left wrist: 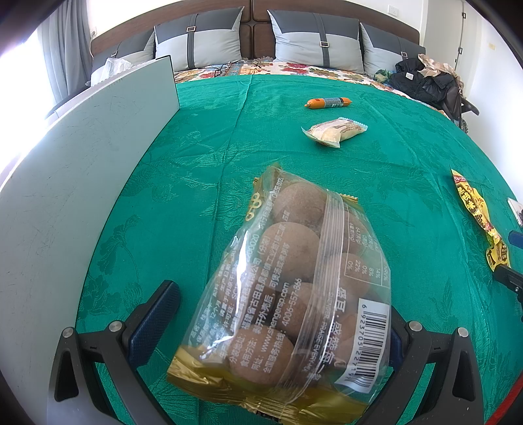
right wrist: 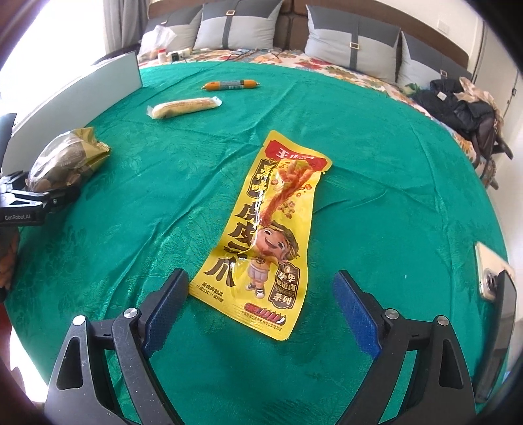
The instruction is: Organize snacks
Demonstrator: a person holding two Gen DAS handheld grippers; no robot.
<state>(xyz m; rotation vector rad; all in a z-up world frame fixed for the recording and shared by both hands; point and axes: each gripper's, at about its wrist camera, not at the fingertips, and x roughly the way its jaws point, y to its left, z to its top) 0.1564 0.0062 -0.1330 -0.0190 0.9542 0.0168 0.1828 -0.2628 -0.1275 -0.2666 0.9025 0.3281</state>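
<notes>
The left gripper (left wrist: 281, 330), low in its frame, has its jaws spread around a clear gold-trimmed bag of brown balls (left wrist: 291, 294). The right gripper (right wrist: 261, 307) is spread, straddling the yellow printed pouch (right wrist: 264, 235) at centre frame on the green cloth (right wrist: 376, 170).

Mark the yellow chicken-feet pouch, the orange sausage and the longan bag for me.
yellow pouch (right wrist: 261, 235): right wrist view, middle of its printed front.
orange sausage (right wrist: 231, 85): right wrist view, mid-length on its label.
longan bag (left wrist: 287, 287): left wrist view, clear middle panel.

Home bedroom: dark brown padded headboard (left wrist: 251, 29), 4 grey two-tone strapped pillows (left wrist: 318, 41), floral bedspread (right wrist: 294, 62) beneath green damask cloth (left wrist: 294, 157), grey window curtain (left wrist: 65, 49).
</notes>
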